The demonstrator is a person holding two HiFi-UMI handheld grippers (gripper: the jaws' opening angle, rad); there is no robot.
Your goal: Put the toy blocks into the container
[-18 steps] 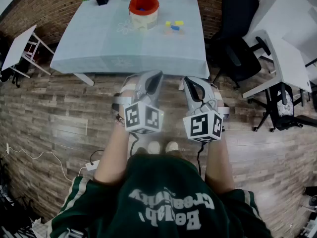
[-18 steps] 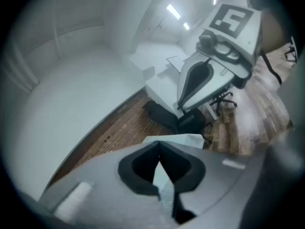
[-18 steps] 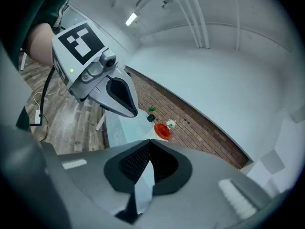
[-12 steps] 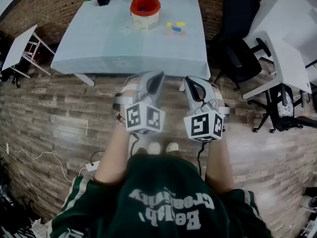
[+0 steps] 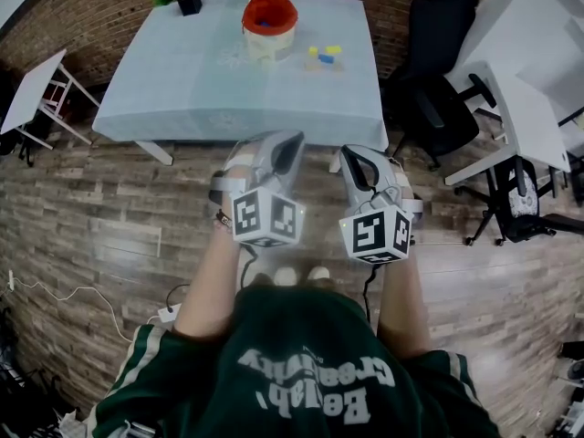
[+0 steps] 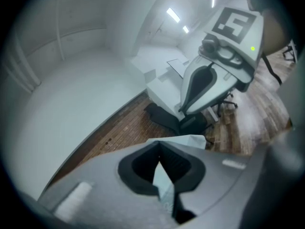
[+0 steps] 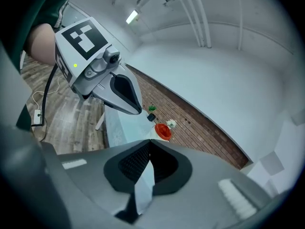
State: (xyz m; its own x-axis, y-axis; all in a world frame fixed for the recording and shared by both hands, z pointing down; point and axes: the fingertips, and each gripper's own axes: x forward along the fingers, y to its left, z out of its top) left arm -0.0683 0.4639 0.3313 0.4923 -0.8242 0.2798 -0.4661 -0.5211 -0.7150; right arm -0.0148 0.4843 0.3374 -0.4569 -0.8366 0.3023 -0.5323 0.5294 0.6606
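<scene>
Wood-plank floor, brick wall at the far side, table with a pale blue cloth against it. Red-rimmed container stands near the table's far edge. The toy blocks lie loose on the cloth just right of it, not touching it. Yellow and blue ones are visible; they're too small to count. Something blue shows inside the container, likely 1 block in there.

Person stands well back from the table, 2 grippers side by side in front of the body, pointing toward the table and slightly down. State: left gripper has its jaws fully together with nothing between them. Same for the right gripper: tips meeting, empty. The right gripper view looks past the jaws at the container and table beyond, so it's aimed at the work area.

My read: neutral carry pose. Jaws are closed because there's nothing to hold, and both grippers are too far off to reach anything. The loose blocks are not yet picked up.

Next needs a step up to the table, then jaws opened before coming down on a block. Right gripper looks like the natural pick, since the blocks sit right of the container. Black office chair is parked off the table's right corner, so watch clearance on that side.
</scene>
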